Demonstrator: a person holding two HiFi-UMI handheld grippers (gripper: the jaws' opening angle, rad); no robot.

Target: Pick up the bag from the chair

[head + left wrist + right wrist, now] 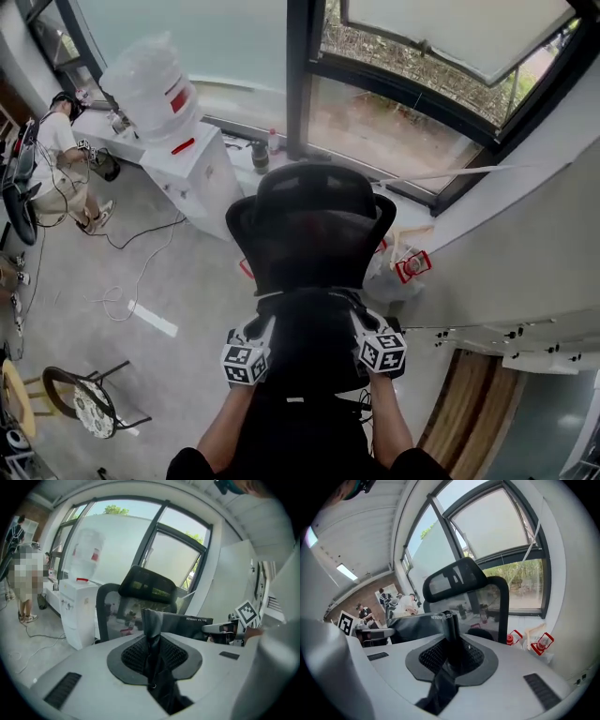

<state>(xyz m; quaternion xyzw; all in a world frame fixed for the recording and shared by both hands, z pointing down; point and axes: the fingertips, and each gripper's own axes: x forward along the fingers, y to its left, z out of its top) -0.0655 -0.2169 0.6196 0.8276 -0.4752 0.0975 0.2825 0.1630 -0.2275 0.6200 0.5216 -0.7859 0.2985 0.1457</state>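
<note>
The bag [314, 342] — black and soft — is held up between both grippers, right in front of the chair [314, 230] back and over its seat. Whether its bottom is clear of the seat cannot be told. The left gripper [152, 637] has its jaws clamped on a bunched fold at the bag's top edge, with the black fabric running up between the pads and down into the gap behind them. The right gripper [451, 634] is clamped the same way on the other end of that edge, so the top of the bag stretches from one gripper to the other, a line of white print showing on it. In the head view the two grippers sit on either side of the bag, about level with each other, marker cubes up. Beyond the chair is a window [394, 131]. To the chair's left a white dispenser [192, 169] with a bottle [150, 84] on top stands on the floor [187, 281], a cable [141, 272] trailing beside it. A person [56, 159] is at the far left — well apart from the chair — and a stool [89, 403] sits at the bottom left.
</note>
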